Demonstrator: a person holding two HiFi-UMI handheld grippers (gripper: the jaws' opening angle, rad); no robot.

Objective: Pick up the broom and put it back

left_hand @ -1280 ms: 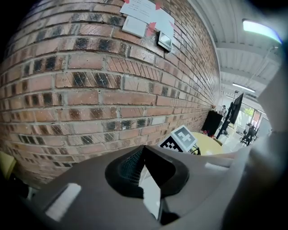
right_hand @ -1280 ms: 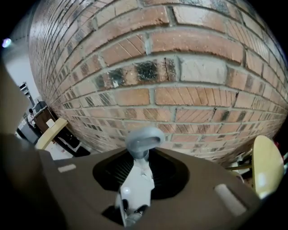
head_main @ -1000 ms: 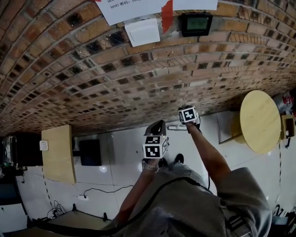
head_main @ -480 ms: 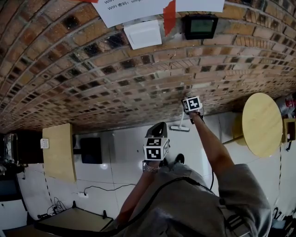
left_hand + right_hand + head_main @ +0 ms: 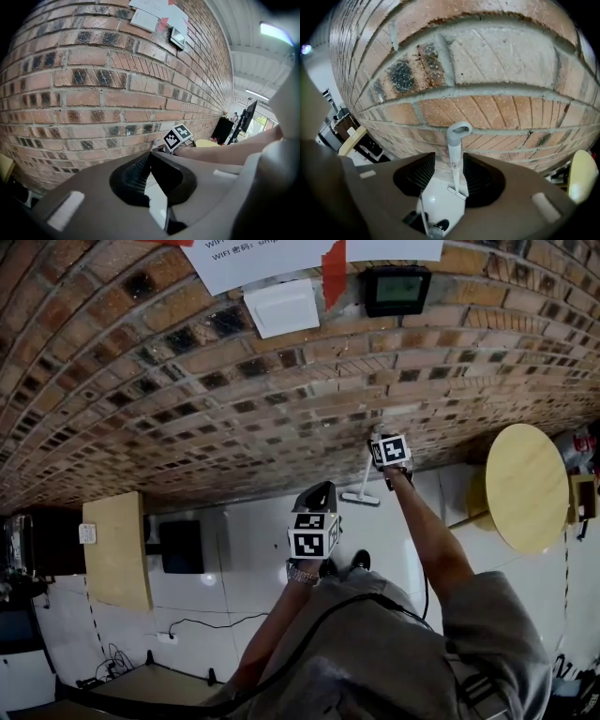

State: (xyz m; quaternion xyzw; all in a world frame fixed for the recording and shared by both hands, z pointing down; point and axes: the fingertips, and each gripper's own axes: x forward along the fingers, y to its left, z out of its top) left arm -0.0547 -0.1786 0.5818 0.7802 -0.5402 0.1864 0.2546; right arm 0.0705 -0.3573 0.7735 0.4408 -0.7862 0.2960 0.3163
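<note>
The broom (image 5: 364, 486) is white, with a thin handle and a small head on the pale floor tiles, and it leans against the brick wall (image 5: 234, 399). My right gripper (image 5: 379, 441) is at the top of the handle. In the right gripper view the looped handle end (image 5: 458, 131) stands upright between the jaws, which are opening, with a gap on each side. The right gripper (image 5: 450, 171) presses on nothing. My left gripper (image 5: 319, 495) hangs lower and nearer me, away from the broom. In its own view the left gripper (image 5: 149, 155) has its tips together and holds nothing.
A round wooden table (image 5: 527, 486) stands to the right of the broom. At the left are a wooden board (image 5: 117, 549) and a black box (image 5: 181, 547), with a cable (image 5: 202, 622) on the floor. The person's shoes (image 5: 361, 562) are close to the wall.
The right gripper has moved up and right along the wall and its jaws have spread off the broom handle. The handle now shows leaning on the bricks. The left gripper kept still.
</note>
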